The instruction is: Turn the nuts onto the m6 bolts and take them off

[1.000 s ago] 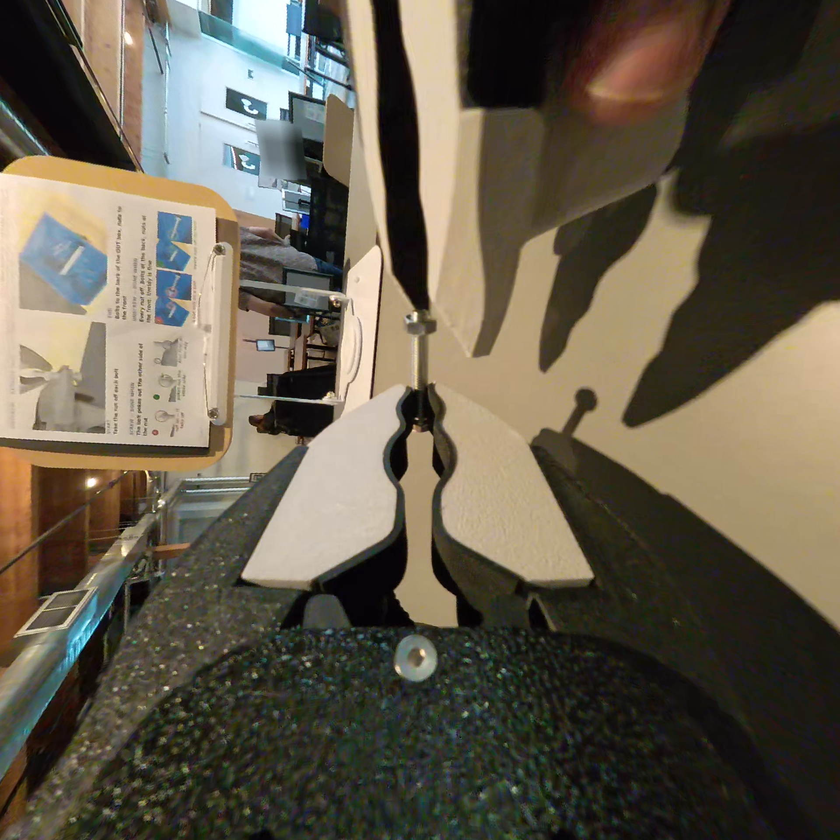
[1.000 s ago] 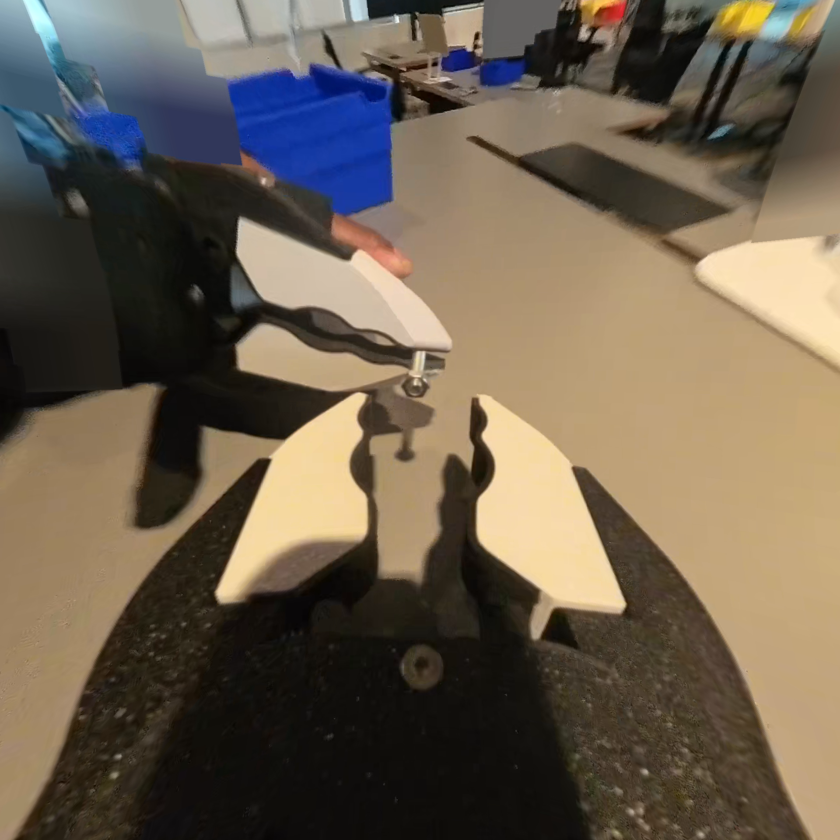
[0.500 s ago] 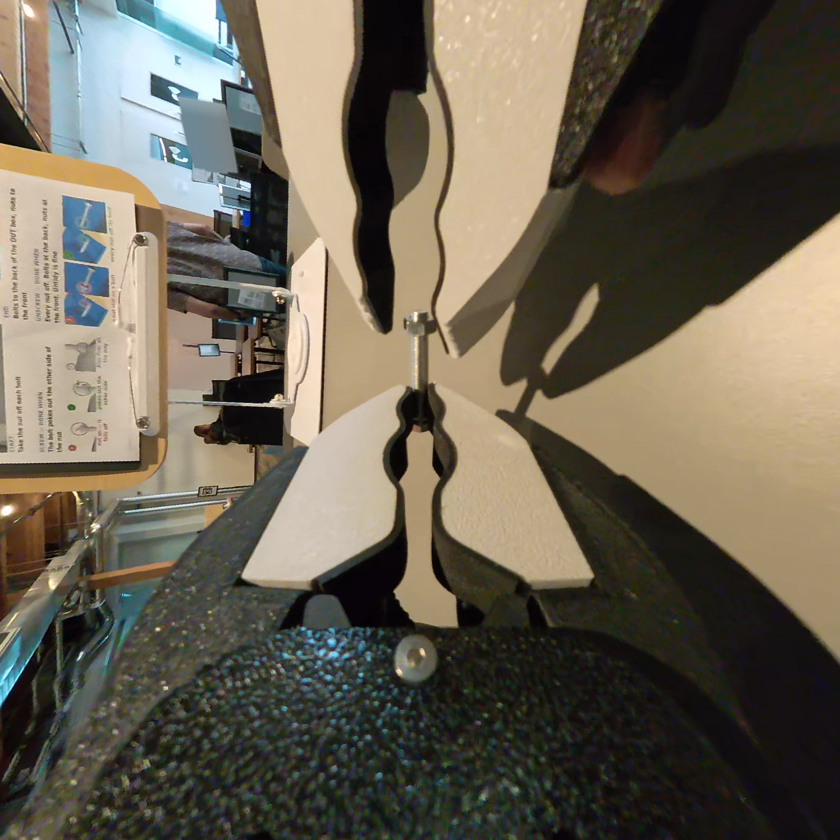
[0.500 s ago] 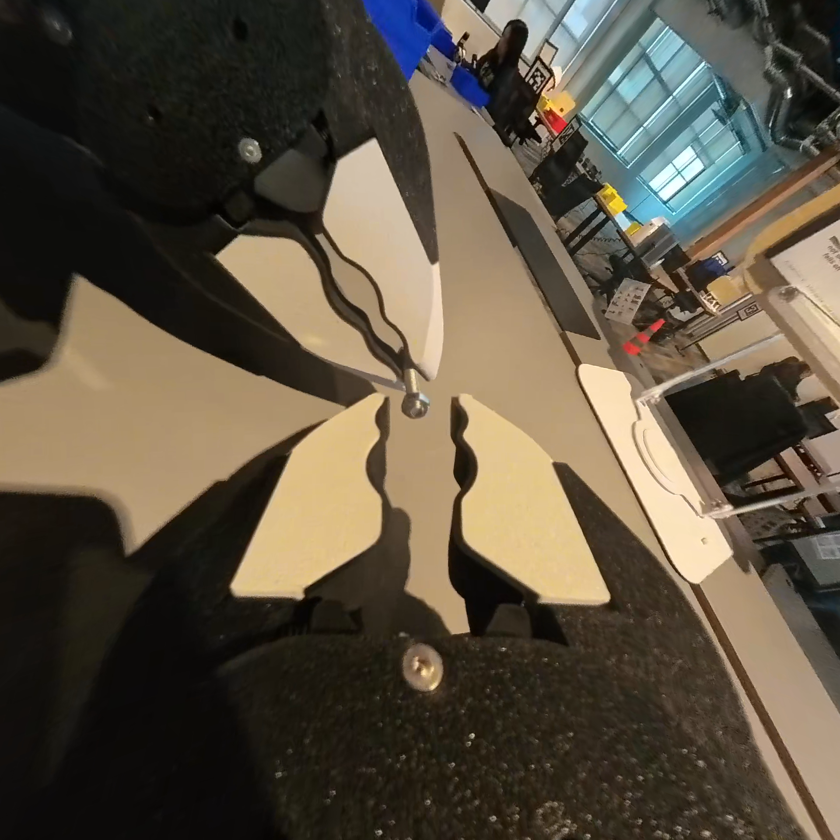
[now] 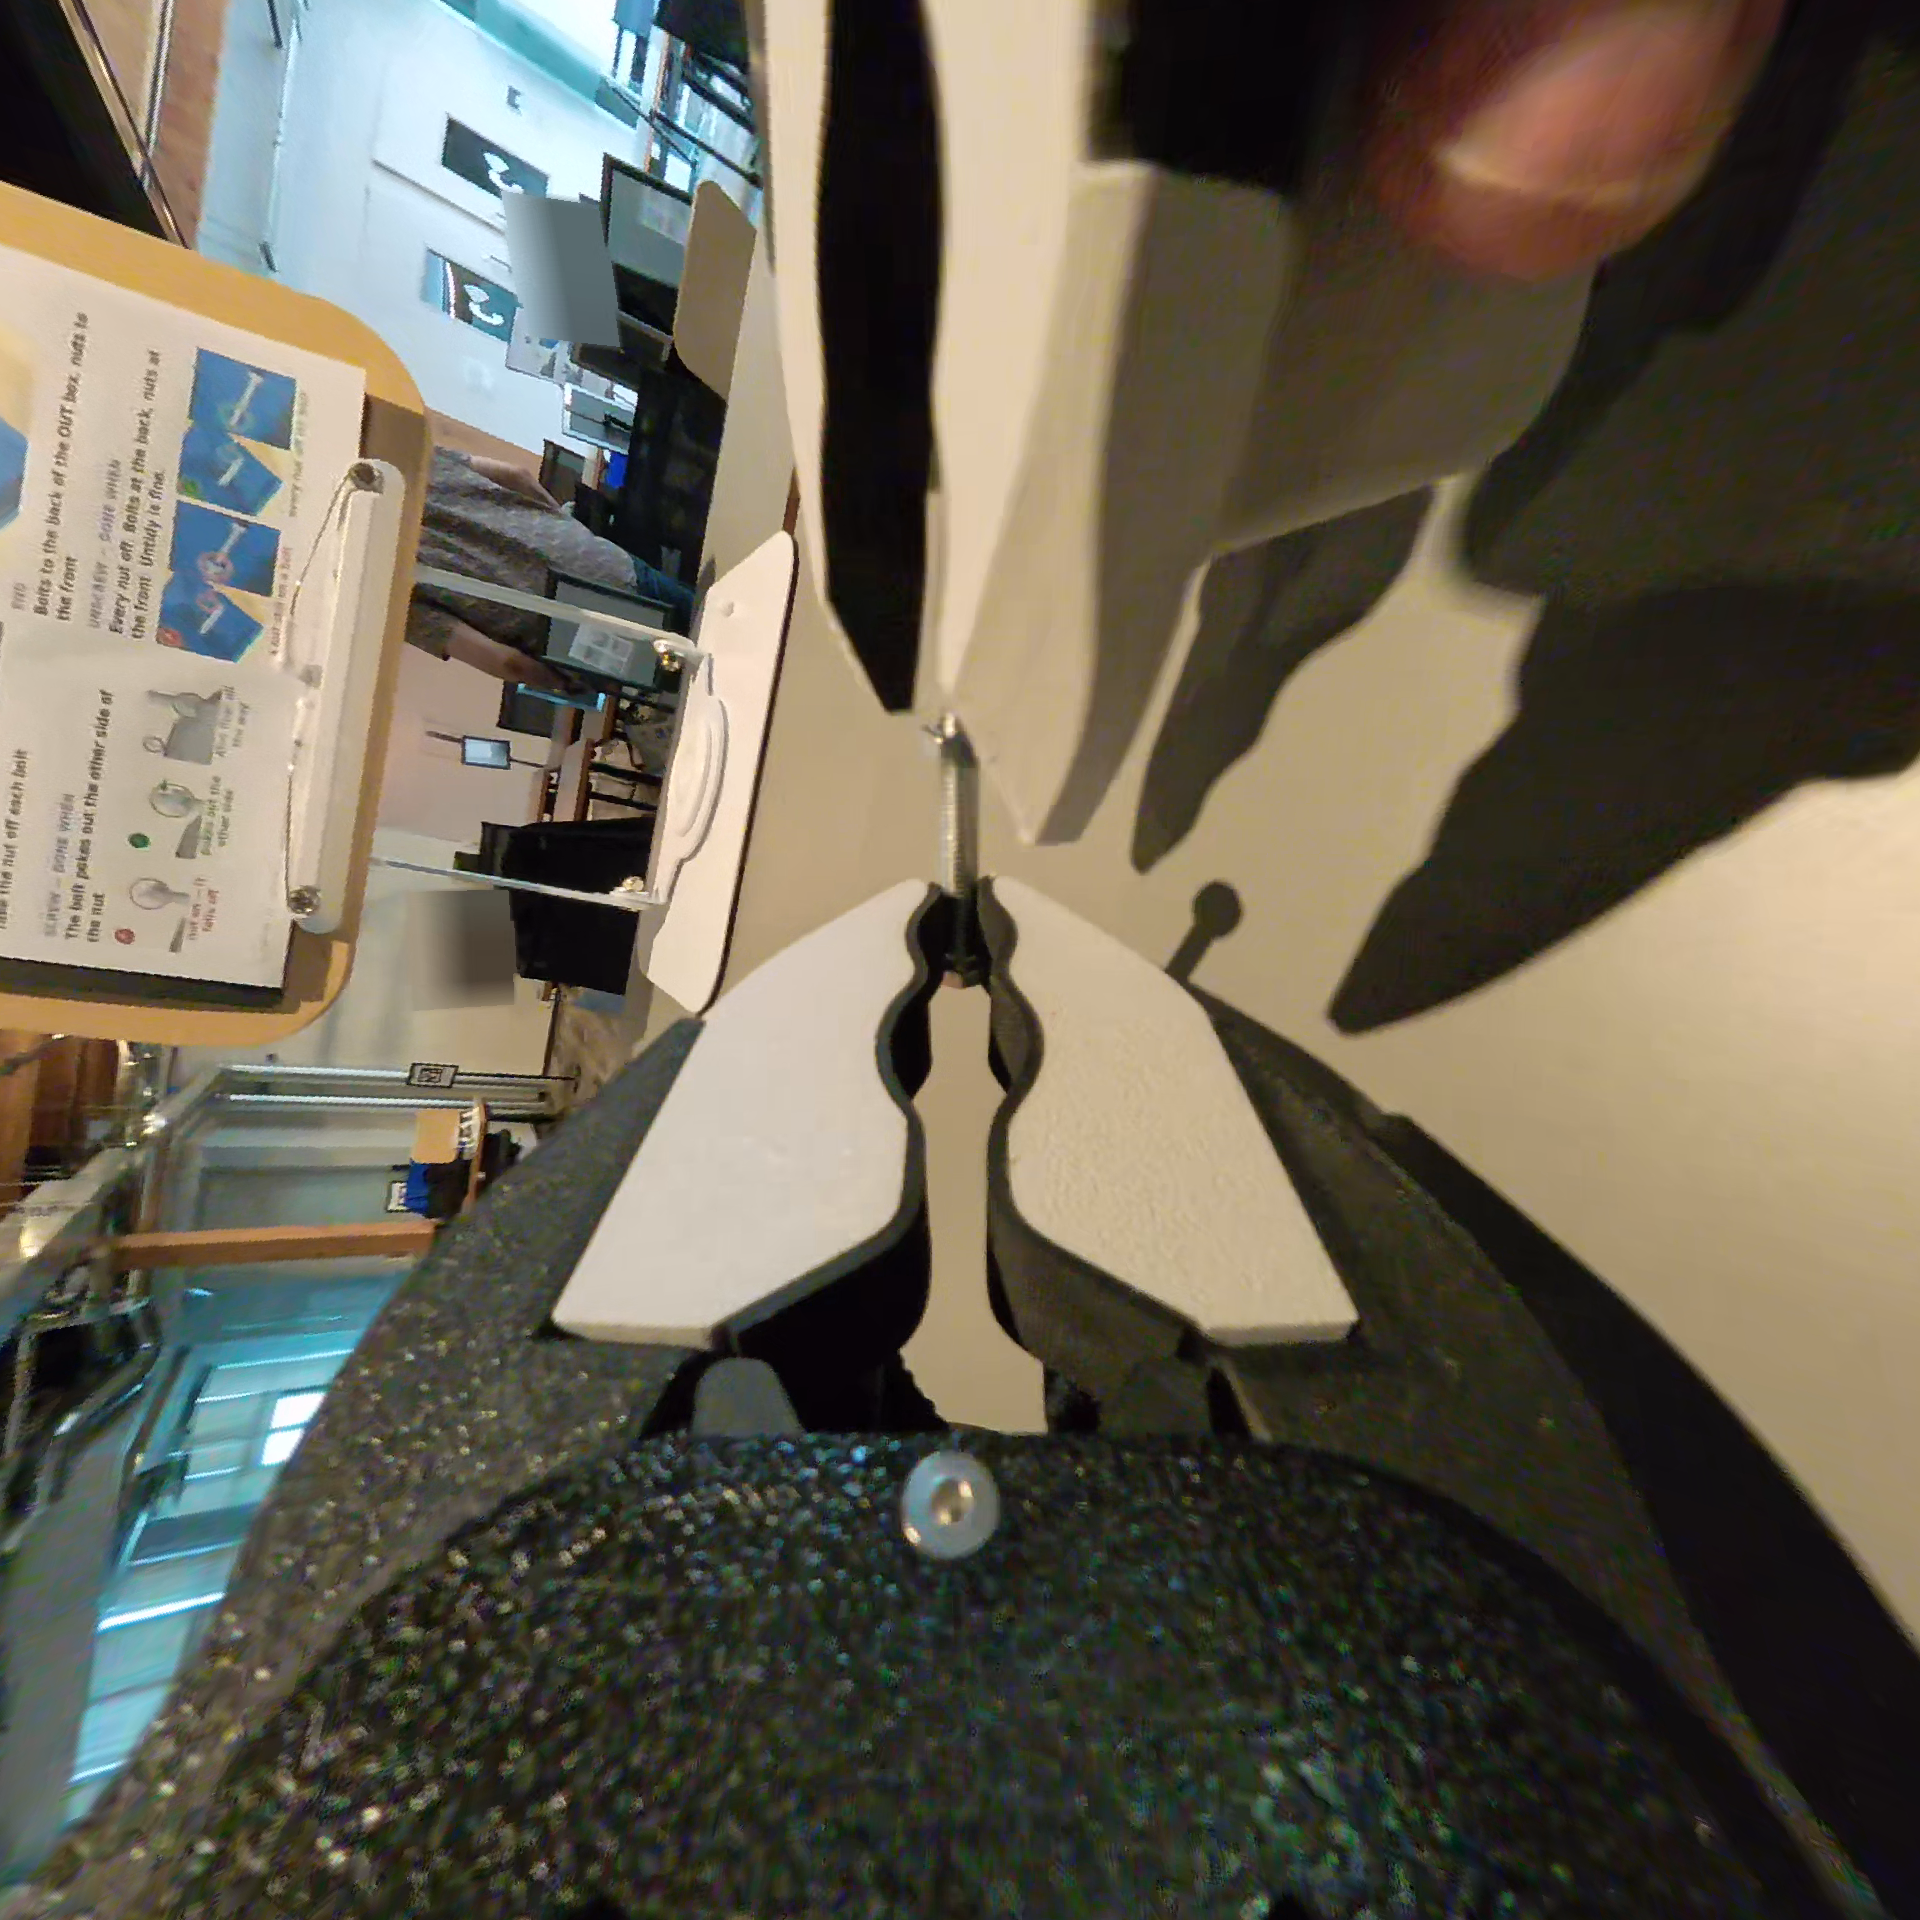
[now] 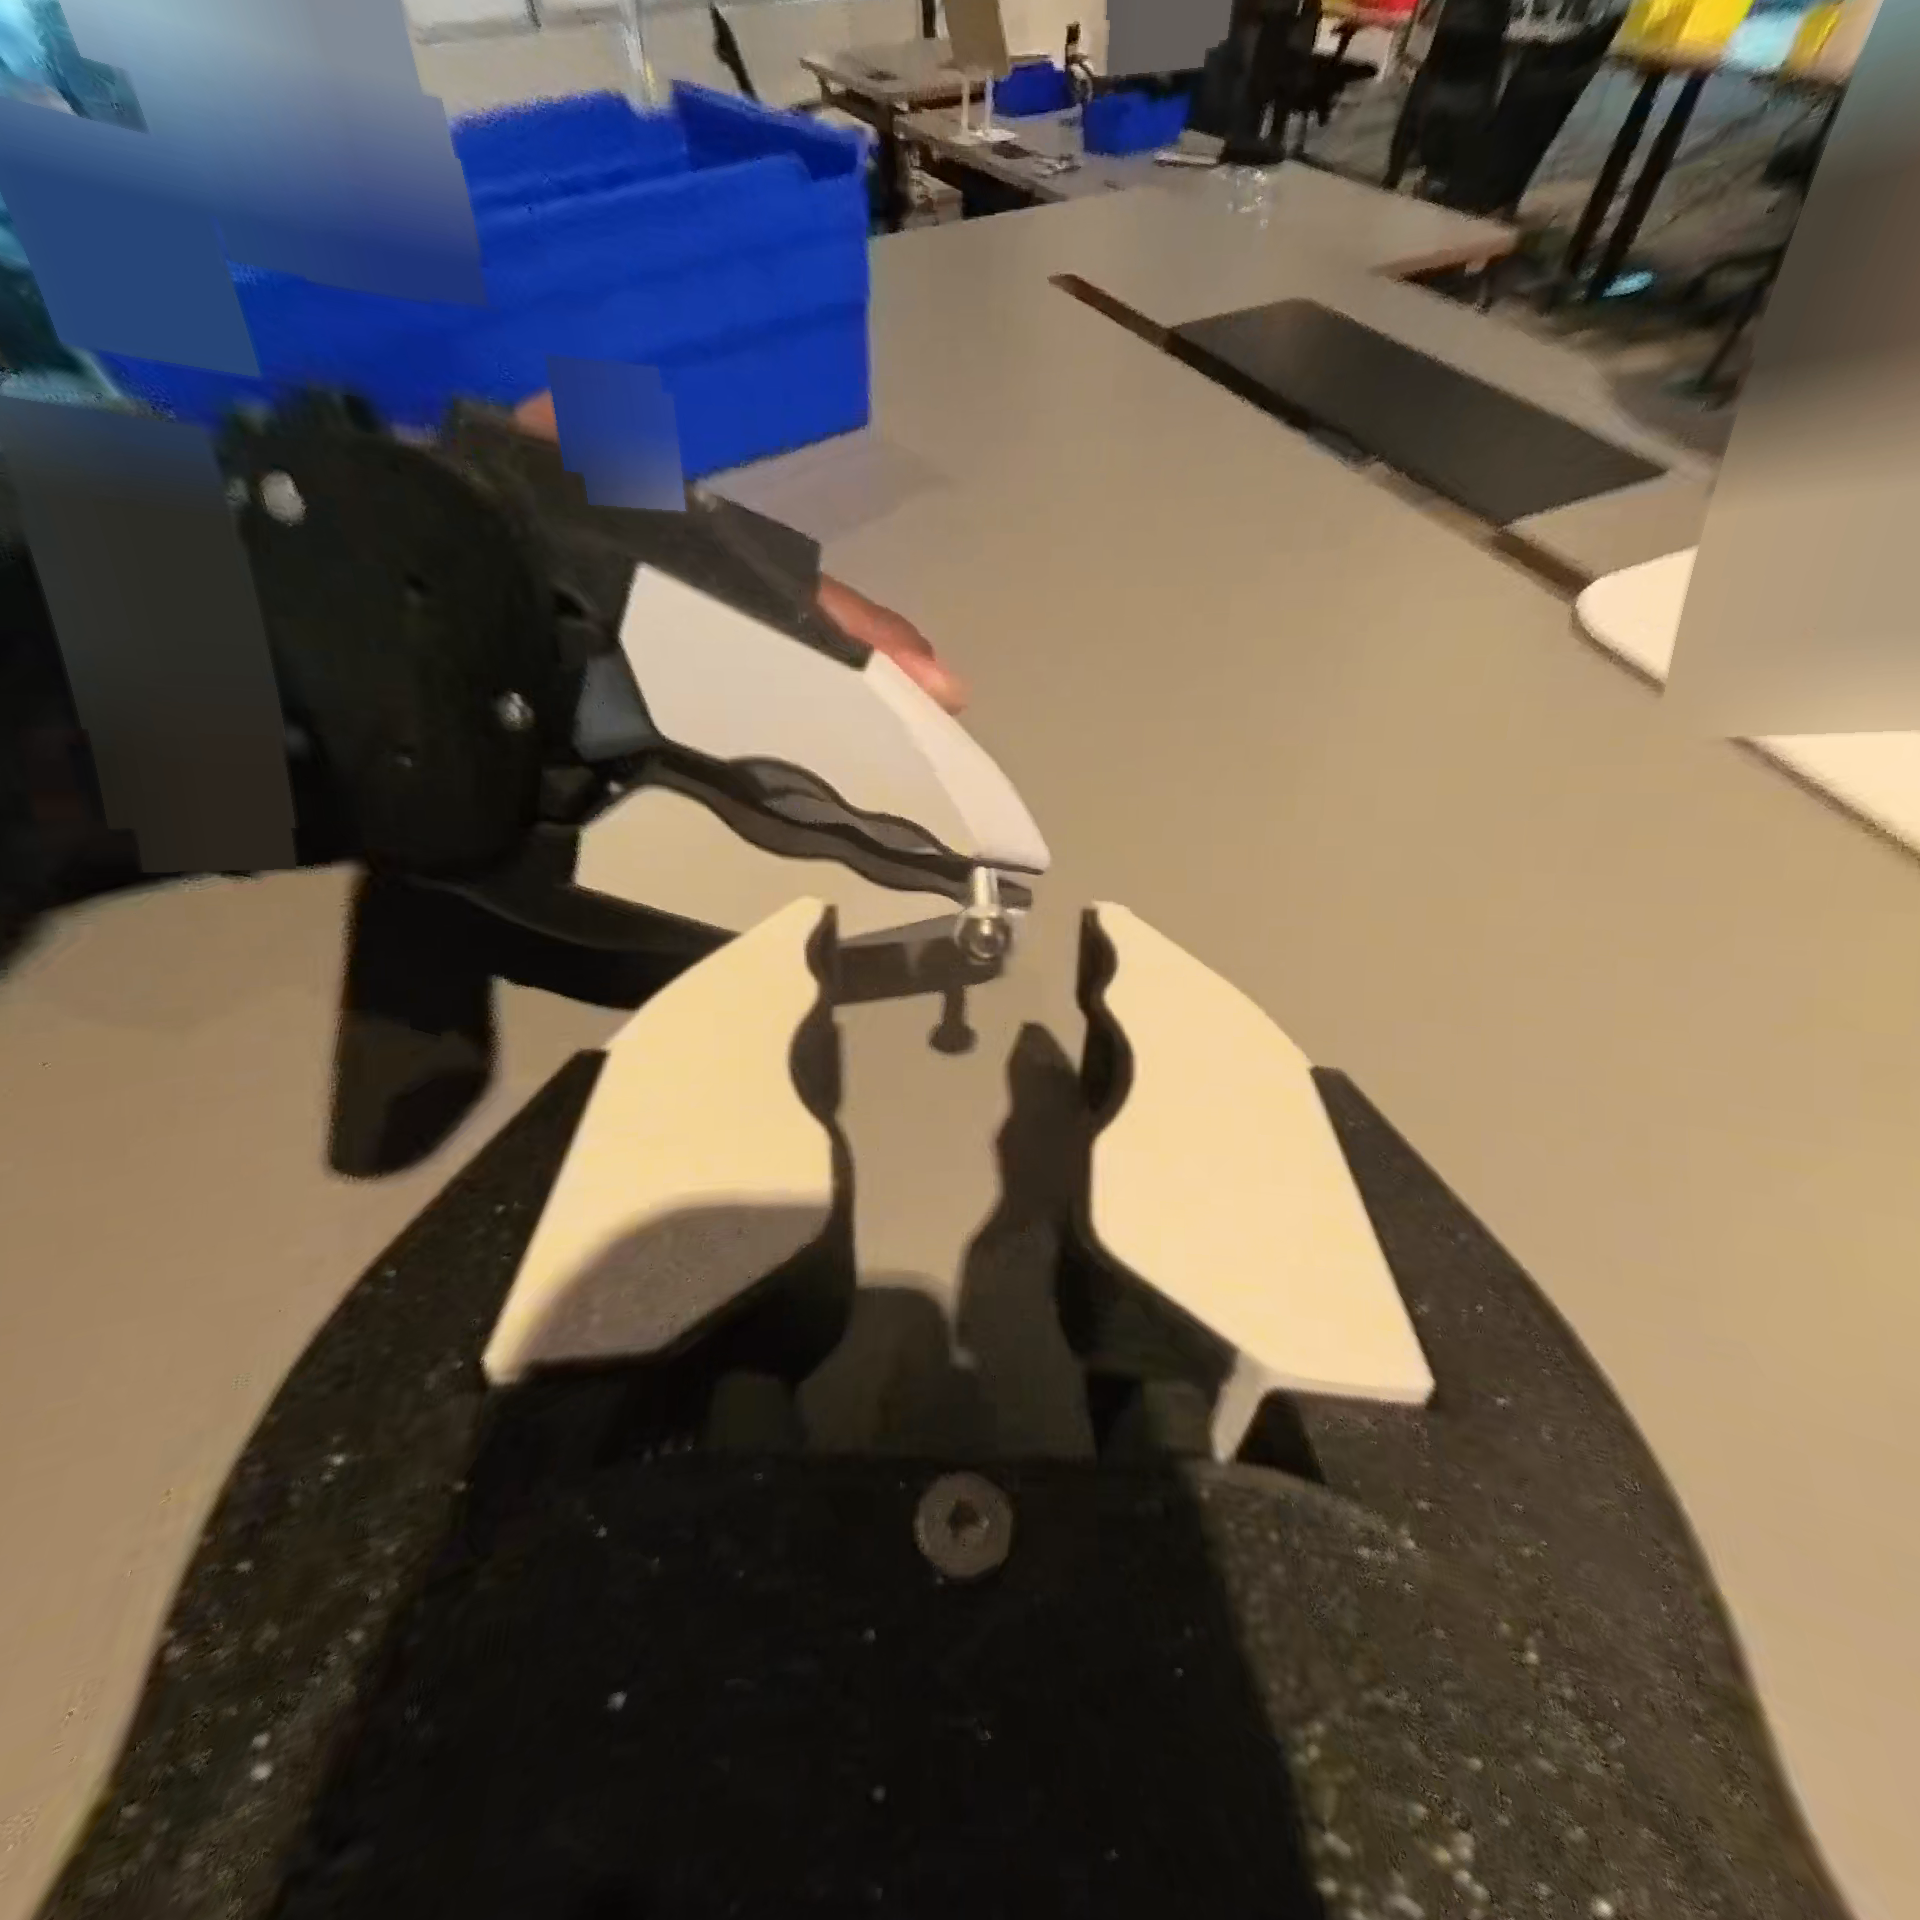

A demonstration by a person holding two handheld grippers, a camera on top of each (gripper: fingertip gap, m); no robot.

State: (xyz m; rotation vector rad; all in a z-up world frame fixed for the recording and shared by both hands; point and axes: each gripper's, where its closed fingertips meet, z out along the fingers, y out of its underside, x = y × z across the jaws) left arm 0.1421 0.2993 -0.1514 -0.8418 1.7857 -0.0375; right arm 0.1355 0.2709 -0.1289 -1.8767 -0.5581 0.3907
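My left gripper (image 5: 956, 909) is shut on the head end of a silver M6 bolt (image 5: 954, 821), which sticks forward out of the fingertips. A nut (image 5: 948, 727) sits at the bolt's far end. My right gripper (image 6: 956, 920) is open, with the nut (image 6: 982, 938) in the gap between its fingertips, touching neither. In the right wrist view the left gripper (image 6: 1003, 878) reaches in from the left above the grey table (image 6: 1247, 727). In the left wrist view the right gripper's fingers (image 5: 997, 416) come in from above, at the nut.
Blue bins (image 6: 665, 260) stand at the table's far left and a black mat (image 6: 1403, 416) lies at the far right. A white stand base (image 5: 717, 769) and a board with an instruction sheet (image 5: 177, 623) are beyond the bolt. A person's hand (image 6: 883, 634) holds the left gripper. My two grippers' fingertips are within a few centimetres of each other.
Half a second ago the right gripper was rolled steeply around the nut. It has rolled back to its attitude of a second ago, jaws open throughout. The left gripper still holds the bolt.
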